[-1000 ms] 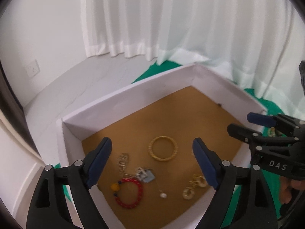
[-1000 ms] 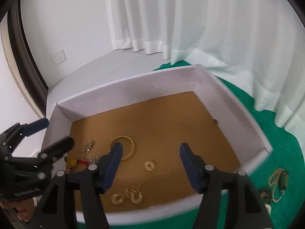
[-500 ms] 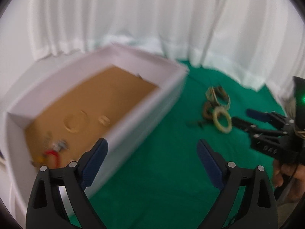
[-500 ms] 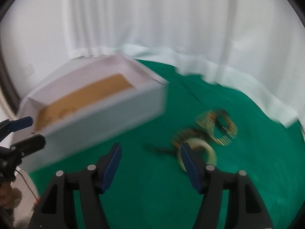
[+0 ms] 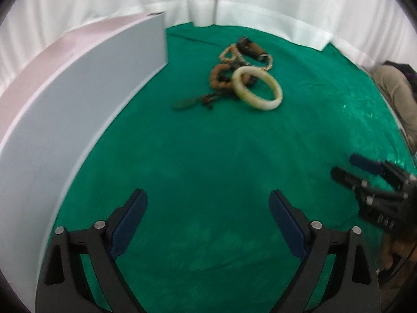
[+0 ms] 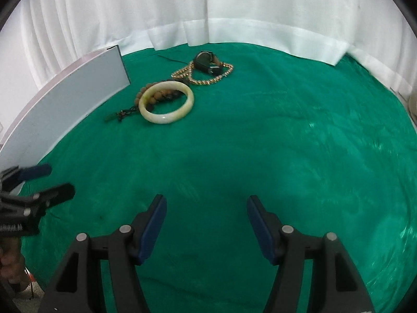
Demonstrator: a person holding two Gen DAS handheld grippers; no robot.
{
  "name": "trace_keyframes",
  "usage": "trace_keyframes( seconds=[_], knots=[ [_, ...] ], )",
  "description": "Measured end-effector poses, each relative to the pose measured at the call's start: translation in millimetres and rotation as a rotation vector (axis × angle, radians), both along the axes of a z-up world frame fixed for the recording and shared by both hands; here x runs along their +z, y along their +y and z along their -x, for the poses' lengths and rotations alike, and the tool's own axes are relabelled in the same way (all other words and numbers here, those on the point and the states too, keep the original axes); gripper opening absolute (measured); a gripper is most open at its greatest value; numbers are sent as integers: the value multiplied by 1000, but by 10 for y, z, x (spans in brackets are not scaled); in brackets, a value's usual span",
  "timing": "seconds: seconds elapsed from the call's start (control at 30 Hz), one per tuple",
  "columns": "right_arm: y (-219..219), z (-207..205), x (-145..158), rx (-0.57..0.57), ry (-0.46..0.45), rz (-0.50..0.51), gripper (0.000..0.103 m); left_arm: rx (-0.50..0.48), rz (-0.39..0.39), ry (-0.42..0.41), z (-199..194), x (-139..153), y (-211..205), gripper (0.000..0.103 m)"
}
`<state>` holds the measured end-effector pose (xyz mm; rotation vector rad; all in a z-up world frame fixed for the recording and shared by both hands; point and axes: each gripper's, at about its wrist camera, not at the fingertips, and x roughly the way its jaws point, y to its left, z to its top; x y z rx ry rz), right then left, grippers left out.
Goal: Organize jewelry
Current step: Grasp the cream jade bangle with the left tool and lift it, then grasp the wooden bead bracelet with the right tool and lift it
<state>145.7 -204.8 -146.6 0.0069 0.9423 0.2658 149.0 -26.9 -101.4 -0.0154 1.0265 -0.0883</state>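
A small heap of jewelry lies on the green cloth [image 5: 208, 156]: a pale jade bangle [image 5: 258, 88] [image 6: 166, 103], a brown bead bracelet [image 5: 220, 78] [image 6: 151, 95], a gold chain [image 5: 232, 52] [image 6: 206, 77], a dark watch [image 6: 207, 61] and a dark cord with a pendant [image 5: 192, 101] [image 6: 122, 113]. My left gripper [image 5: 208, 208] hovers open over bare cloth, well short of the heap. My right gripper [image 6: 207, 208] is open too, nothing between its fingers, also well short of the heap. Each gripper shows at the edge of the other's view.
The white box [image 5: 78, 91] [image 6: 65, 104] stands along the left, only its outer wall showing. White curtains [image 6: 234, 13] hang behind the cloth. A person's hand [image 5: 393, 253] holds the right gripper's handle. Bare cloth spreads between grippers and jewelry.
Both views swung from above the box's inside, with its gold bangle and red bracelet, rightward and down to the green cloth. The heap of jewelry is now ahead. Both grippers stayed open.
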Motion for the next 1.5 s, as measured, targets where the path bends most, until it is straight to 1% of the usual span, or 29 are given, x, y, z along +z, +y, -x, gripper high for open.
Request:
trace_keyframes(
  seconds=[0.07,0.17,0.27,0.37,0.43,0.47,0.5,0.53,0.57,0.6,0.63,0.7,0.83,0.9,1.03,1.2,1.33,1.4,1.43,1.47,1.5],
  knots=[
    [-31,40,-23,-6,-1,-8,65,-31,11,-6,-161,56,-89,95],
    [-58,109,-36,-15,-8,-20,65,-52,26,-23,-428,107,-180,95],
    [-72,154,-42,-13,-9,-32,65,-26,30,-23,-814,44,-260,95],
    [-65,195,-45,-7,-9,-39,65,5,13,-1,-1129,-84,-321,89],
    [-66,242,-49,-4,-10,-42,65,17,-12,18,-1257,-178,-367,75],
    [-67,270,-48,-2,-14,-44,65,19,-25,28,-1300,-211,-375,72],
    [-69,296,-50,-1,-17,-45,65,22,-56,13,-1314,-216,-401,65],
    [-72,309,-54,0,-18,-47,65,16,-76,-8,-1302,-197,-425,44],
    [-80,321,-60,1,-19,-49,66,8,-86,-13,-1288,-179,-443,38],
    [-86,332,-66,3,-23,-51,66,-1,-79,-11,-1260,-152,-448,22],
    [-89,333,-68,6,-25,-53,66,-2,-75,-14,-1232,-119,-442,17],
    [-108,316,-76,6,-24,-60,66,-10,-50,-19,-1145,-38,-394,16],
    [-115,282,-82,4,-23,-65,66,-6,66,0,-937,138,-228,14],
    [-110,281,-84,3,-24,-66,67,-13,101,9,-798,186,-188,13],
    [-89,281,-92,5,-23,-55,67,-20,115,28,-436,226,-40,13],
    [-27,278,-73,5,-19,-17,67,12,133,69,-58,138,266,12],
    [11,273,-44,3,-17,17,68,47,132,94,47,-21,394,12],
    [21,264,-32,2,-14,26,68,53,146,84,69,-53,423,13],
    [29,259,-25,2,-11,33,68,51,141,79,63,-62,412,13],
    [35,254,-12,2,-9,37,68,48,130,73,65,-66,398,14],
    [40,249,0,2,-5,42,69,42,107,63,63,-75,371,18]
  ],
)
